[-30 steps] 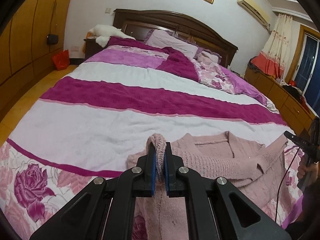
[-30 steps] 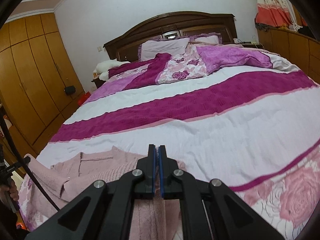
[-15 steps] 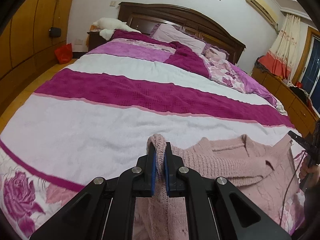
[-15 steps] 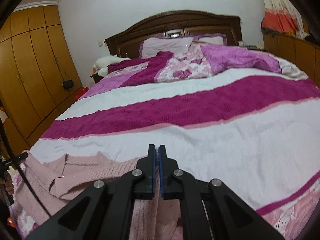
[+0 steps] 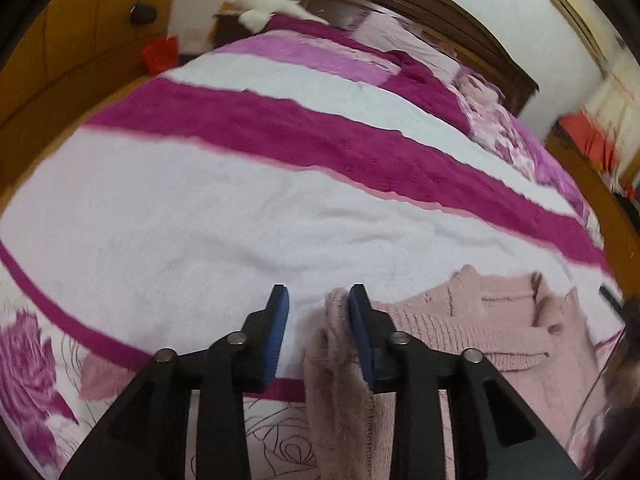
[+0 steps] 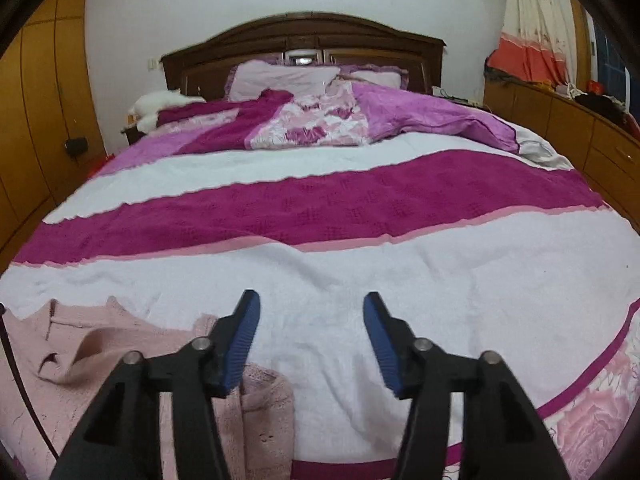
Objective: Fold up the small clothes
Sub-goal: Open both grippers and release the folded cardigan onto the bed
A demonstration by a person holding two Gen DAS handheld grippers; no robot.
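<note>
A small pink knitted sweater (image 5: pixel 460 320) lies on the striped bedspread (image 5: pixel 200 208) near the bed's foot. My left gripper (image 5: pixel 319 308) is open just above the bed; a fold of the sweater's sleeve (image 5: pixel 336 344) leans against its right finger, no longer clamped. In the right wrist view the sweater (image 6: pixel 100 344) lies at the lower left. My right gripper (image 6: pixel 311 320) is wide open and empty over the white stripe, with the sweater's edge (image 6: pixel 264 400) under its left finger.
Pillows and a crumpled purple quilt (image 6: pixel 420 116) lie at the headboard (image 6: pixel 304 36). Wooden wardrobes (image 6: pixel 36 100) line the left side, a low wooden cabinet (image 6: pixel 560 120) the right. A black cable (image 6: pixel 20 380) hangs at the left edge.
Both grippers were shut on the sweater's fabric and have now opened, letting it drop onto the bed. The left view has swung and is blurred by motion.
</note>
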